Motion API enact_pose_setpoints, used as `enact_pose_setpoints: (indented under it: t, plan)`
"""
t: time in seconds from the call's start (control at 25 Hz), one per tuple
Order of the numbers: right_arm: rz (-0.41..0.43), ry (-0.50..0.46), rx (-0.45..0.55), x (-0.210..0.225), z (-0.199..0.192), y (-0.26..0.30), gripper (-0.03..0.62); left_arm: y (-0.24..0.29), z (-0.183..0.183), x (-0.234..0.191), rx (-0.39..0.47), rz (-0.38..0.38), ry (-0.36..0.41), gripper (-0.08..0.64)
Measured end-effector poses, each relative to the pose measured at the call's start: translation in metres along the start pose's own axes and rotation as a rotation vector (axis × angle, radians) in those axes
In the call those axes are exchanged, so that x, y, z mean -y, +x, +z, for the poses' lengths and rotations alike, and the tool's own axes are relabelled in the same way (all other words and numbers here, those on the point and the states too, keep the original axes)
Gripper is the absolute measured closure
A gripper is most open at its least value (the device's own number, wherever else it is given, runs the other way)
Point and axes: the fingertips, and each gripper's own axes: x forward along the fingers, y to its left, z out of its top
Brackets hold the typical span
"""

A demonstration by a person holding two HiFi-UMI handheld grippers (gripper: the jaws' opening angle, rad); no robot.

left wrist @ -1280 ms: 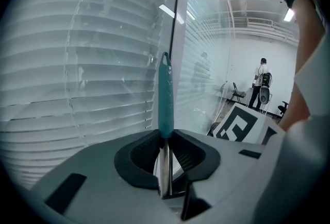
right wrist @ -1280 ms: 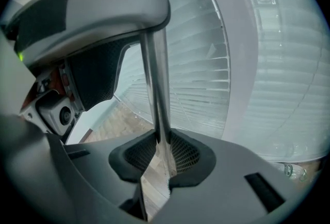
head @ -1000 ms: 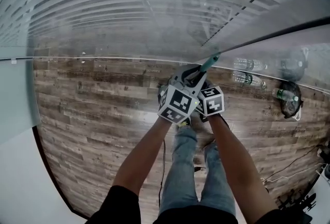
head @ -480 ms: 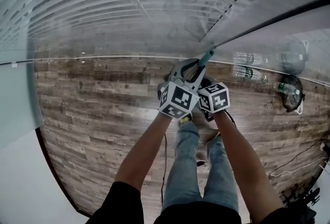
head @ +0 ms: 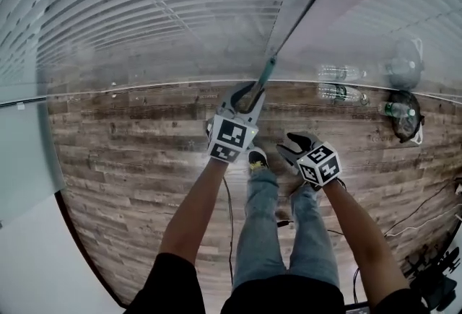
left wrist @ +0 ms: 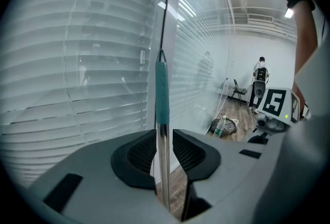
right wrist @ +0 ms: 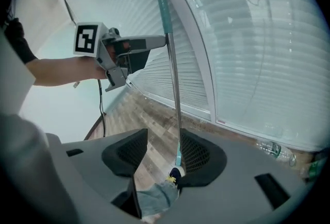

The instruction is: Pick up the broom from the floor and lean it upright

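The floor (head: pixel 123 154) is brown wood. White blinds (head: pixel 144 9) hang behind the glass wall. A clear bottle (head: pixel 341 94) lies by that wall. Near it sits a dark bag (head: pixel 406 139). Black cables (head: pixel 422 215) lie on the floor.

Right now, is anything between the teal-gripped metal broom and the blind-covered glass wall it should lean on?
Nothing visible does. The teal-gripped metal broom, clamped in the left gripper, stands roughly upright close before the blind-covered glass wall; the clear plastic bottles lie off to the right.
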Motion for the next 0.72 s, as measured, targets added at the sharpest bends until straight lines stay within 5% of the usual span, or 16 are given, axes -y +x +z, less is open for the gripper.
enact_pose_setpoints:
  t: [0.28, 0.36, 0.52, 0.72]
  plan:
    - [-0.08, 0.139, 0.099, 0.013, -0.038, -0.086, 0.398, -0.043, 0.002, 0.003, 0.019, 0.116, -0.066, 0.378]
    - [-0.116, 0.133, 0.129, 0.012, -0.037, -0.12, 0.445, -0.073, 0.0, 0.015, 0.028, 0.166, -0.074, 0.371]
    - [-0.141, -0.062, 0.236, -0.002, -0.001, -0.204, 0.557, -0.137, 0.013, 0.06, 0.073, 0.225, -0.152, 0.37]
    - [-0.062, -0.283, 0.299, -0.033, 0.008, -0.34, 0.574, -0.21, 0.076, 0.153, 0.154, 0.33, -0.198, 0.371]
